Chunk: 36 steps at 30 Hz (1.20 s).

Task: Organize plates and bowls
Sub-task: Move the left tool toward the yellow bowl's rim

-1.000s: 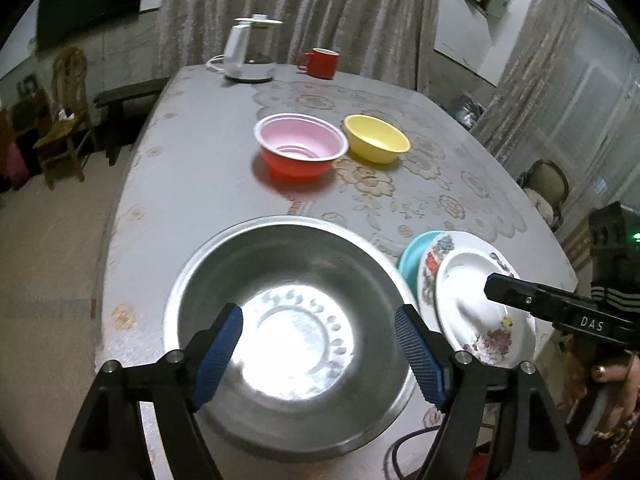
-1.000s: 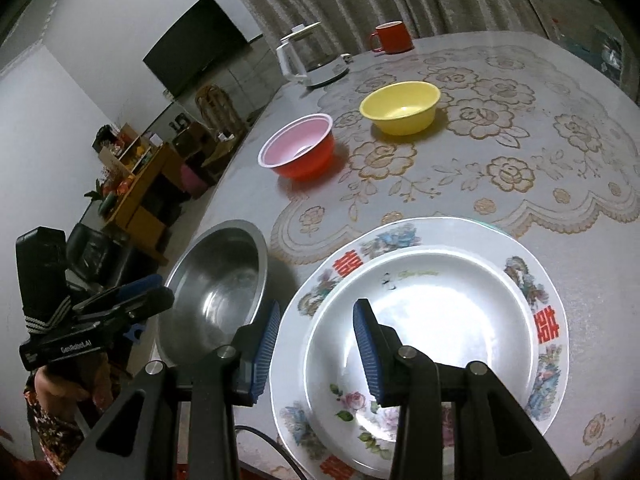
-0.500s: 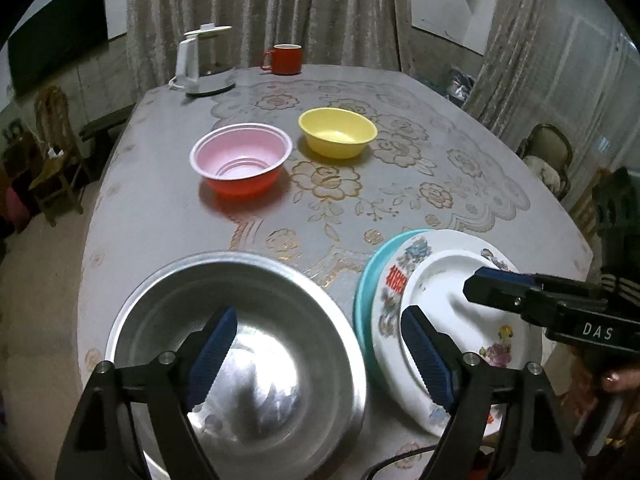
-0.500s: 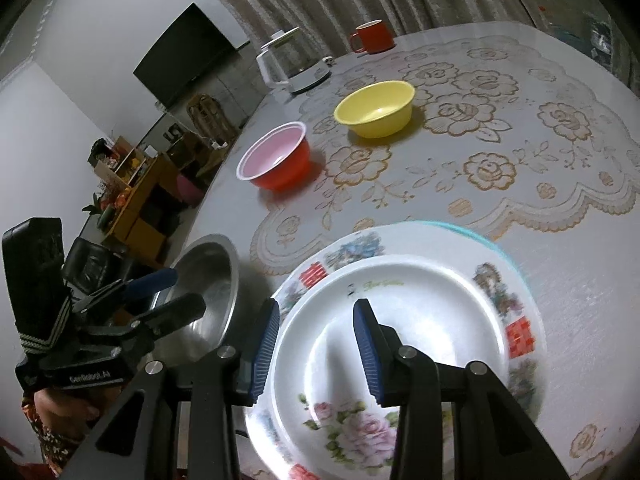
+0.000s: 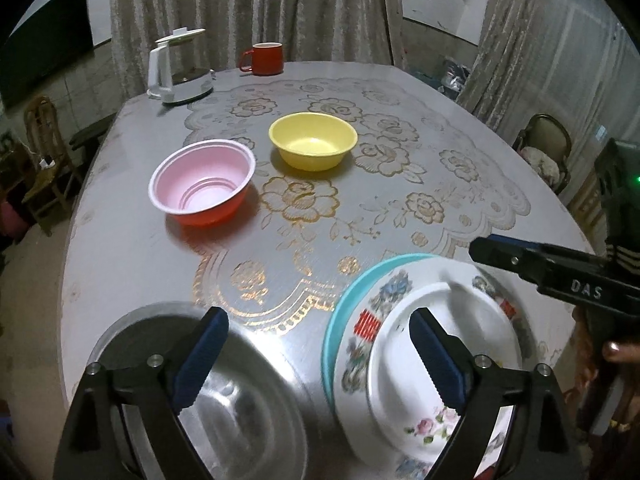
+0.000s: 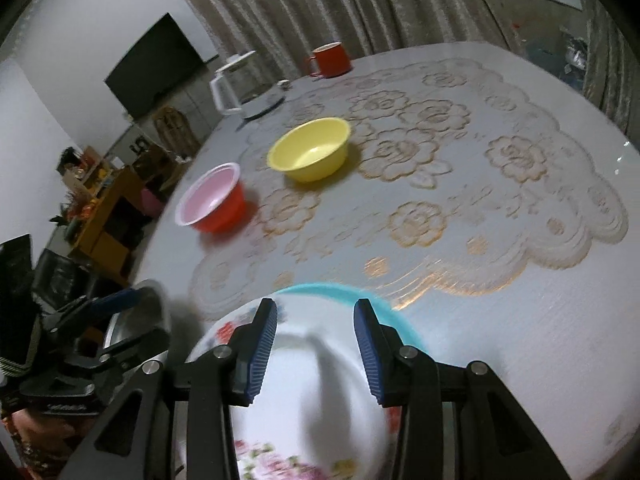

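The right tool (image 5: 492,250) carries white letters reading "DAS" on its black side, seen from the left wrist view. The flowered plate (image 5: 424,364) has a red Chinese double-character mark on its rim, plus pink roses and blue flowers. A label on the left tool's body in the right wrist view is too blurred to read.

The flowered plate sits on a teal plate (image 5: 340,312) at the near edge of the surface (image 5: 400,216), the teal rim showing along its far and left sides. Both are round, so no long axis. A steel bowl (image 5: 248,412) stands just beside them toward the near left corner, mouth up. A pink bowl (image 5: 202,182) with a red outside and a yellow bowl (image 5: 313,146) stand mouth up near the middle, close together but apart. A white kettle (image 5: 178,66) and a red mug (image 5: 264,58), handle to the left, stand at the far edge.

The left tool (image 5: 316,360) is spread wide above the gap between steel bowl and plates, gripping nothing. The right tool (image 6: 315,344) has its fingers apart over the flowered plate (image 6: 320,392), clamped on nothing.
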Motion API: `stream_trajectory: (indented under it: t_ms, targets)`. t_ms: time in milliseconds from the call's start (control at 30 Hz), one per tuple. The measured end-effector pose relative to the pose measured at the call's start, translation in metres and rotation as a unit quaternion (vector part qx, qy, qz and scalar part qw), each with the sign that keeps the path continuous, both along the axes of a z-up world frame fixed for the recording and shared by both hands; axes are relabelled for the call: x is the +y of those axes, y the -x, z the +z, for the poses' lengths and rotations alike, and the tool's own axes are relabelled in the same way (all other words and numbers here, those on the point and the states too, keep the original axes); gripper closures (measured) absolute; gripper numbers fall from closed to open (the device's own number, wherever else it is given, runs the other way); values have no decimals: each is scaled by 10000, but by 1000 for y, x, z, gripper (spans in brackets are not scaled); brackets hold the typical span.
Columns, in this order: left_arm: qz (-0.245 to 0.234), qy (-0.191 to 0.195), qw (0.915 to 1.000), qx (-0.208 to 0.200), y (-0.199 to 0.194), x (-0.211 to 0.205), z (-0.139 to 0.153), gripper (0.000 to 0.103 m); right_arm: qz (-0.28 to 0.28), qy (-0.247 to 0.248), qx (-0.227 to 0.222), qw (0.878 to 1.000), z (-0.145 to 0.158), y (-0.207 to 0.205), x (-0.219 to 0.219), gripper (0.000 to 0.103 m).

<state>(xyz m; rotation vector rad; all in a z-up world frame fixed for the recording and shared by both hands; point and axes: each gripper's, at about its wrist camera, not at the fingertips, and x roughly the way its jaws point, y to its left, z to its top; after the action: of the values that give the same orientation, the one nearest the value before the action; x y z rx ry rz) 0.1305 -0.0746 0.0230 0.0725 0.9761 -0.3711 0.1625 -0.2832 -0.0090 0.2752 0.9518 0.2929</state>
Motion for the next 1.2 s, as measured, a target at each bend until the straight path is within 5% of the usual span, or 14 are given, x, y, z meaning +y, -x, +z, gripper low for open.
stream_trajectory:
  t_ms: [567,1000,1200]
  targets:
    - [212,-125,9995,204,-61,-23,-10,9,169,683,-195,9973,-3,-92,-9,62]
    - [565,-213,9974,382,-105,-28,-29,8,53,589,-224,9980,-11,-181,1,59]
    - [682,-169,9967,417,-119,-24,-33,8,-73,446,110,9989,-27,-222,11,57]
